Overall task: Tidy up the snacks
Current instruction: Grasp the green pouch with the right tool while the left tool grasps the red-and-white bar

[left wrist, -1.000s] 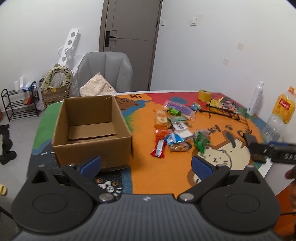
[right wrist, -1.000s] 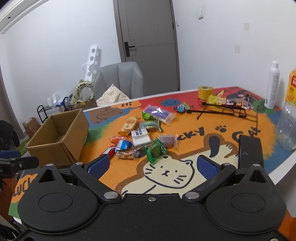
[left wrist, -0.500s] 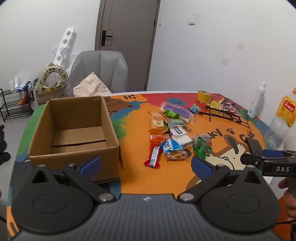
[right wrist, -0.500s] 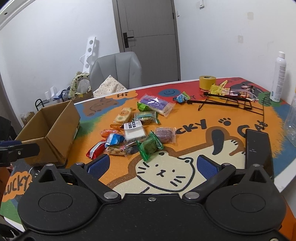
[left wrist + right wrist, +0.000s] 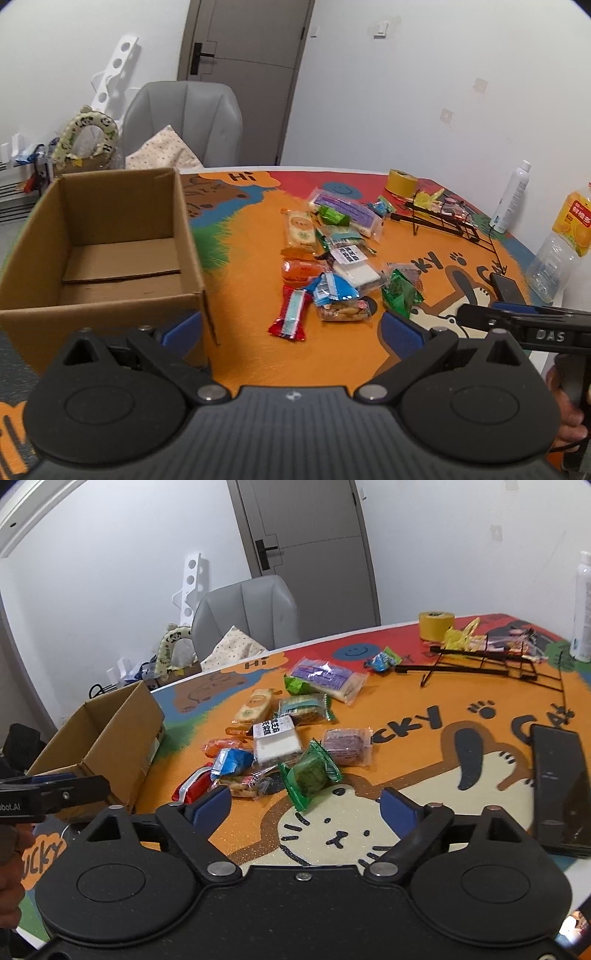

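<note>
At the left edge of the desk [image 5: 251, 354] stands an open cardboard box [image 5: 110, 236], its flaps up and only its bare bottom showing inside. The left gripper [image 5: 291, 328] hovers above the near edge just right of the box, its jaws spread wide with nothing between them. Toward the middle of the desk lies the heap of snacks [image 5: 332, 266], the packets touching and overlapping: a red wrapper [image 5: 290, 314] nearest the box, a blue packet [image 5: 332, 290] beside it, a white block with black lettering [image 5: 275, 738], a green packet [image 5: 308, 775] on the near right, and a long purple pack [image 5: 325, 677] at the far side. The right gripper [image 5: 306, 808] hangs above the near edge facing the green packet, jaws wide apart and holding nothing. A black wire rack [image 5: 484, 661] and a yellow tape roll [image 5: 436, 624] sit toward the far right corner.
</note>
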A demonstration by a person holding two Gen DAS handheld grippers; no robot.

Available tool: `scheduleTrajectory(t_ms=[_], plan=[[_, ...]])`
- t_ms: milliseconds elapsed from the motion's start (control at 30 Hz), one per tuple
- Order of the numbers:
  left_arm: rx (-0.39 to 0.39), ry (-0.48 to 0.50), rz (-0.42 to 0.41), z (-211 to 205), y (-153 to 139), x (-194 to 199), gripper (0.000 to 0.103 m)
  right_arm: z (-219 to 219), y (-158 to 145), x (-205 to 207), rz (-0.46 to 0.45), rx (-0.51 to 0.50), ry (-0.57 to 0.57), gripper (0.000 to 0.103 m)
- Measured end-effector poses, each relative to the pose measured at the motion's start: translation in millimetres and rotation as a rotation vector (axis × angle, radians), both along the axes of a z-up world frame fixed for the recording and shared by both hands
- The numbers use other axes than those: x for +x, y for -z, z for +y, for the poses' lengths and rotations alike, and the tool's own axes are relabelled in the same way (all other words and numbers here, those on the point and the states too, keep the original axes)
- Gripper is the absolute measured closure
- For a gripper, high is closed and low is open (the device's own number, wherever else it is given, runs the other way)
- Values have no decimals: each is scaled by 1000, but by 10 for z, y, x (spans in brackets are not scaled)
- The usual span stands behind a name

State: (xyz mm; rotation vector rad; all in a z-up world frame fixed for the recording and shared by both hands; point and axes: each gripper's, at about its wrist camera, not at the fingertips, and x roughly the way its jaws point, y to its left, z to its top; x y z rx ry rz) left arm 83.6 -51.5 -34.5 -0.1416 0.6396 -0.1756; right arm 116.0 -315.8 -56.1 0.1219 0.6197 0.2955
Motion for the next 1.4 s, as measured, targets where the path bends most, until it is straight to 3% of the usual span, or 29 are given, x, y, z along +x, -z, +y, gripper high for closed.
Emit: scheduleTrajectory(t_ms=[233, 333, 667, 967, 1033, 1300, 1367, 1400], plan=[[-3, 45, -8, -142, 100, 134, 5, 4, 160, 205, 43, 40, -5, 33], [-4, 51, -1, -195, 149, 212, 10, -14, 215, 286, 61, 60, -7, 34], [-5, 29, 43, -303, 329, 536, 37, -15, 314, 543, 99, 90, -8, 34], [27, -36, 23, -414, 464, 645, 43, 89, 368, 742, 96, 59, 5, 32], [44, -51, 24, -428, 500, 669, 43, 102, 390, 783, 95, 57, -3, 27], [35, -80, 48, -366, 620, 692, 58, 175, 493, 850, 104, 23, -23, 25], [34, -82, 55, -359, 650, 689, 62, 198, 506, 814, 87, 1, -32, 30], [31, -82, 60, -353, 669, 685, 65, 212, 510, 795, 77, -10, -38, 40]])
